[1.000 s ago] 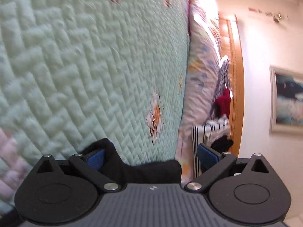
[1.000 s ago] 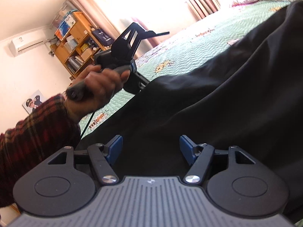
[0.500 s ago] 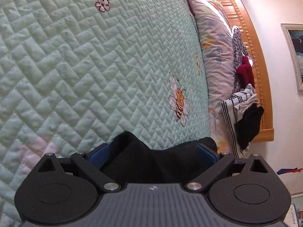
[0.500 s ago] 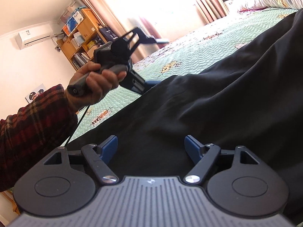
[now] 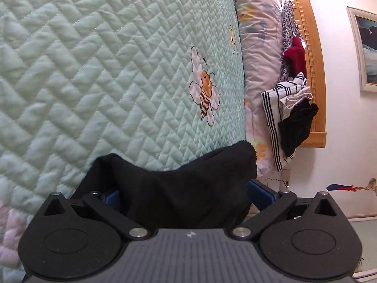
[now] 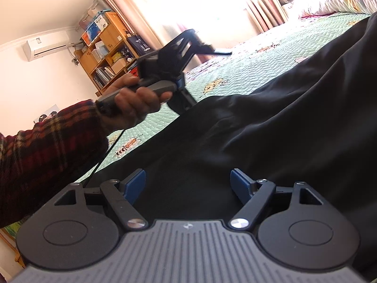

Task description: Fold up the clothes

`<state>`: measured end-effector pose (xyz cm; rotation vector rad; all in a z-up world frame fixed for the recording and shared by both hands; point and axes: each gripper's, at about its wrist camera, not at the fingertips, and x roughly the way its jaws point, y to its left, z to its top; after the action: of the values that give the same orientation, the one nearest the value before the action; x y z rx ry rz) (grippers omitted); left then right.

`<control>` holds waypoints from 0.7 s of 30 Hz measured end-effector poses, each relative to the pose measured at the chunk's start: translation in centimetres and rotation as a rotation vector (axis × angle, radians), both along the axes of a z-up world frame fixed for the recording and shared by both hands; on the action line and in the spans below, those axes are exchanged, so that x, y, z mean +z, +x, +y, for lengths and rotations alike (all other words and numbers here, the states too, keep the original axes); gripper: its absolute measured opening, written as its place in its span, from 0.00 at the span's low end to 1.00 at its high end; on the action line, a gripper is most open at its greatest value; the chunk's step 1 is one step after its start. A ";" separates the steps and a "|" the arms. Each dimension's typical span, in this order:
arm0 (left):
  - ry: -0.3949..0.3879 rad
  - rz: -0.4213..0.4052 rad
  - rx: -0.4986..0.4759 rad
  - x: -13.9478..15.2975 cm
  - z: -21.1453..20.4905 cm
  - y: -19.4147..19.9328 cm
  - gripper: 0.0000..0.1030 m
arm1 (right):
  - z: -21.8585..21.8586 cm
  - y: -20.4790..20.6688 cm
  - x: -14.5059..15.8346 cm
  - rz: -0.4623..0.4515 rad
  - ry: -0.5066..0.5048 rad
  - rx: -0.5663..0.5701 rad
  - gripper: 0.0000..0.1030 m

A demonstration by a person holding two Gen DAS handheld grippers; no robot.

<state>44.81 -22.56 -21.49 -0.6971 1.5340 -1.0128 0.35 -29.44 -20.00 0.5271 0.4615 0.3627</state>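
Observation:
A black garment [image 6: 271,127] lies spread over the mint quilted bedspread [image 6: 266,54]. My right gripper [image 6: 187,185] is open just above the cloth, its blue pads [image 6: 134,184] apart with nothing between them. My left gripper [image 5: 183,193] has its pads wide apart, with a bunched fold of the black garment [image 5: 179,184] lying between them; the pads are partly hidden by the cloth. In the right wrist view, the left gripper [image 6: 175,66] is held in a hand at the garment's far corner, lifted off the bed.
The bedspread [image 5: 106,70] has bee pictures. A floral pillow [image 5: 256,35] and a pile of striped, red and black clothes [image 5: 289,108] lie by the wooden headboard [image 5: 313,70]. A bookshelf [image 6: 106,49] and curtains stand beyond the bed.
The left gripper has swung and risen, so the black fold bulges higher between its pads. The right gripper's pads have stayed apart over the cloth.

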 end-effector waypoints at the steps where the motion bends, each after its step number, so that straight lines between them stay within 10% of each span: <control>1: -0.006 -0.003 0.015 0.0 -0.1 -0.1 0.99 | 0.1 0.0 0.0 -0.001 -0.002 0.000 0.79; 7: -0.206 0.081 0.411 -1.6 5.3 -0.8 0.99 | 0.3 0.0 0.2 0.001 -0.008 0.001 0.80; 16: -0.152 -0.092 0.480 1.8 6.6 0.1 0.89 | 0.9 0.3 0.5 0.015 -0.032 0.003 0.84; 21: -0.211 -0.166 0.334 5.1 5.1 -3.9 0.96 | 0.3 0.4 0.4 0.018 -0.003 0.009 0.84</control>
<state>40.96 -17.47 -16.36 -0.9567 1.1313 -0.9577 0.77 -29.14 -19.65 0.5258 0.4822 0.3663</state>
